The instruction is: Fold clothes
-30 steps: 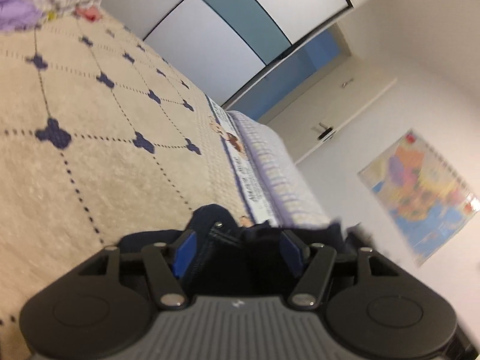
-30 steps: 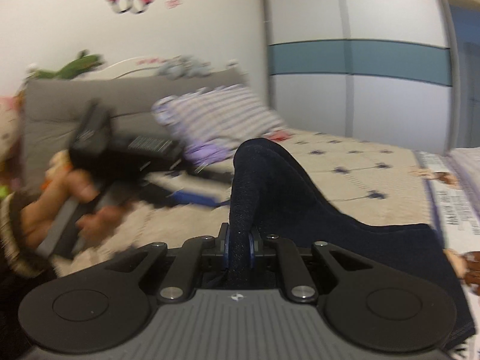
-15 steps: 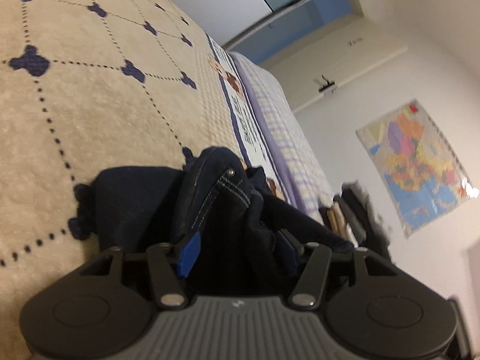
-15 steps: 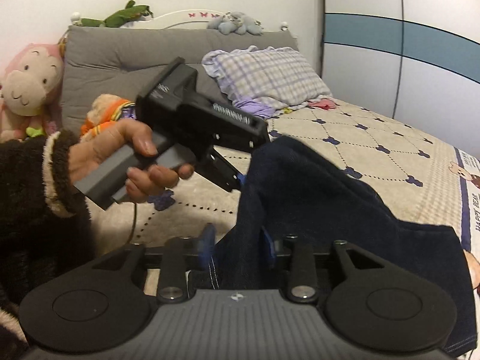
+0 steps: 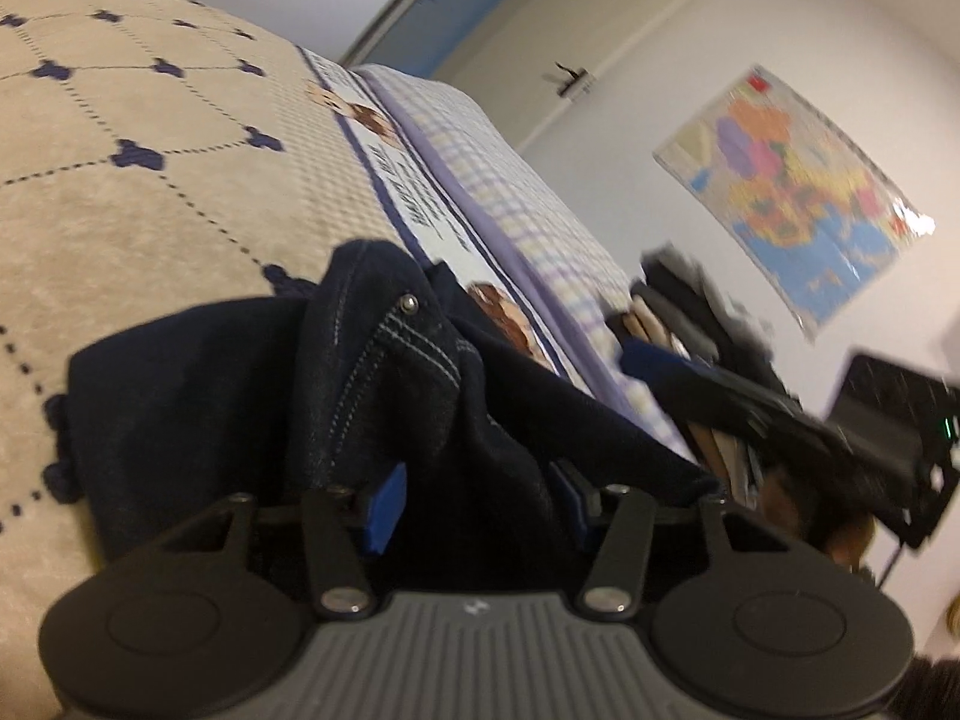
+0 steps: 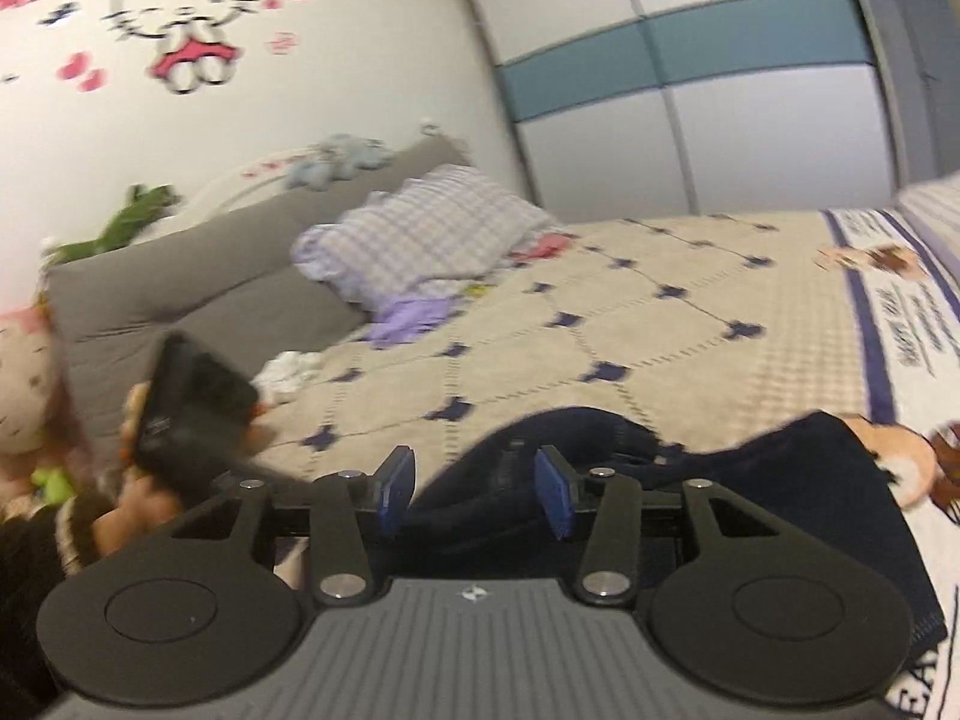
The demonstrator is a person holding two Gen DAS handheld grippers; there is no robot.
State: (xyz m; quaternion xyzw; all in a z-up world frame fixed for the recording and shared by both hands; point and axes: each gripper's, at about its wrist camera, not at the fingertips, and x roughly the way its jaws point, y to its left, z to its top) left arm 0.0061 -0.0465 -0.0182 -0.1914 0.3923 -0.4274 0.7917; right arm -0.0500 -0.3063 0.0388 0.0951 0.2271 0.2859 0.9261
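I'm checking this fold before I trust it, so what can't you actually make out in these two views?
- Left wrist view: whether the left gripper pinches the dark jeans; bunched denim covers the right pad, jaws closing.
- Right wrist view: the jeans' near part, hidden behind the right gripper, jaws opening.
- Both views: the jeans' full outline, cut off by gripper bodies; motion blur.

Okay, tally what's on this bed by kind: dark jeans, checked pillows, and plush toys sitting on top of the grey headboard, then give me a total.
Dark jeans: 1
Checked pillow: 1
Plush toys atop the headboard: 2, a green one and a blue-grey one
Total: 4
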